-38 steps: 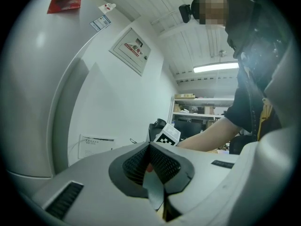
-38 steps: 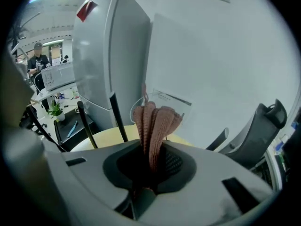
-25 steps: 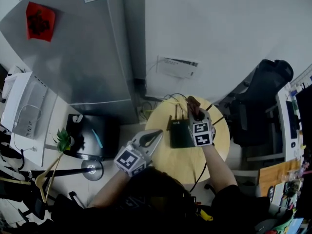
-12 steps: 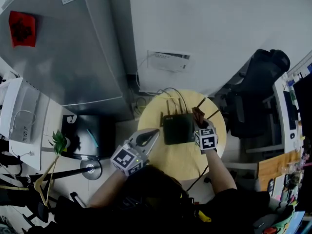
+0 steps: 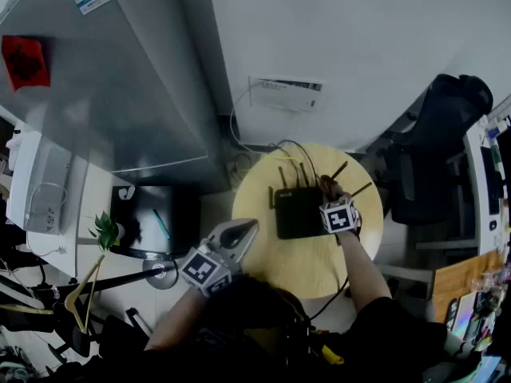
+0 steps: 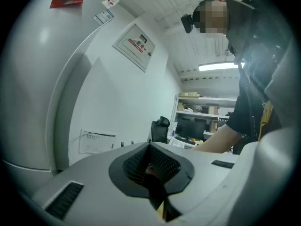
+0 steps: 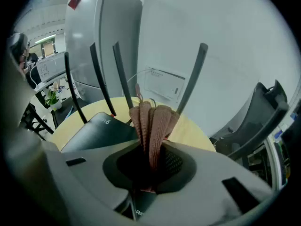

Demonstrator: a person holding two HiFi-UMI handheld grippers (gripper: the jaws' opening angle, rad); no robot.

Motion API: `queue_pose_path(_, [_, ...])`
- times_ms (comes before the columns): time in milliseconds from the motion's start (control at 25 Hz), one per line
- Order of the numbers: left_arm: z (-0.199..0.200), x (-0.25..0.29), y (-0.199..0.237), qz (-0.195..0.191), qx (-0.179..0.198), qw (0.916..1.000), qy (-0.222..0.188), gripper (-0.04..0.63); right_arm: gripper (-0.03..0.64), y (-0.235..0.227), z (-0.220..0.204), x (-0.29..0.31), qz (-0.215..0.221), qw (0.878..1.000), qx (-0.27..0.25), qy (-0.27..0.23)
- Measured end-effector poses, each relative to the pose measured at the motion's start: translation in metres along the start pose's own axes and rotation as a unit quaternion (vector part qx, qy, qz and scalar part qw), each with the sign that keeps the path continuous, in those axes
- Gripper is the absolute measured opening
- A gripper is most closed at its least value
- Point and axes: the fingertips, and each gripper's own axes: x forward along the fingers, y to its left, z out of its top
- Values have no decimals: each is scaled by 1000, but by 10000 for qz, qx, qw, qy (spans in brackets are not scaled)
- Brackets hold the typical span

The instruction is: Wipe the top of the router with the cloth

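Note:
A black router (image 5: 297,212) with upright antennas (image 7: 192,79) lies on a round yellow table (image 5: 299,266). My right gripper (image 5: 328,190) is over the router's right edge, shut on a folded brown cloth (image 5: 325,183). In the right gripper view the cloth (image 7: 153,121) sticks up from between the jaws of the right gripper (image 7: 149,166), and the router's top (image 7: 99,130) lies below and to the left. My left gripper (image 5: 249,228) hovers at the table's left rim, shut and holding nothing. In its own view the left gripper (image 6: 151,167) points at the wall.
A grey fridge (image 5: 104,94) and a white wall with a small panel (image 5: 286,94) stand behind the table. Cables (image 5: 259,146) run down behind the table. A black office chair (image 5: 443,150) is at the right, and a dark box (image 5: 156,222) and a plant (image 5: 104,231) at the left.
My right gripper has slid with the cloth from over the router's right part to its right edge. The left gripper has stayed at the table's left rim.

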Motion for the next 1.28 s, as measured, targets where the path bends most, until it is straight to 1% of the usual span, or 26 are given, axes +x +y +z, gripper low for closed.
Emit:
queue_pose_path(160, [-1,-3,9,178,-44,9998,74,-3,64,-12,6,22,-115,9995,169,247])
queue_pose_path(280, [-1,-3,11,163,-16,9998,125,-3,64,-23,4,27,-326,9979,294,480])
queue_pose_path(480, [-2,-1,13,142,-48,9998,112,-3,64,-23,1,32,-332,9976,413,452])
queue_pose_path(640, [-5,3,10,24,-108,9999,117,-3,64,-29,11,13,-562,9973,413,231])
queue_pose_path(760, [-4,7,7,-83,-113,9999,76,-3,64,-28,22,0,-540,9976,424,-59])
queue_pose_path(880, [-2,10,2,-232,-95,9997,52,-3,64,-33,32,-17,-615,9968,443,-268])
queue_pose_path(1080, [0,10,-9,-446,-74,9990,25,-3,64,-47,23,-30,-869,9935,667,-308])
queue_pose_path(1280, [9,9,-11,-446,-9,9989,-132,-3,64,-53,48,-54,-1095,9912,371,-645])
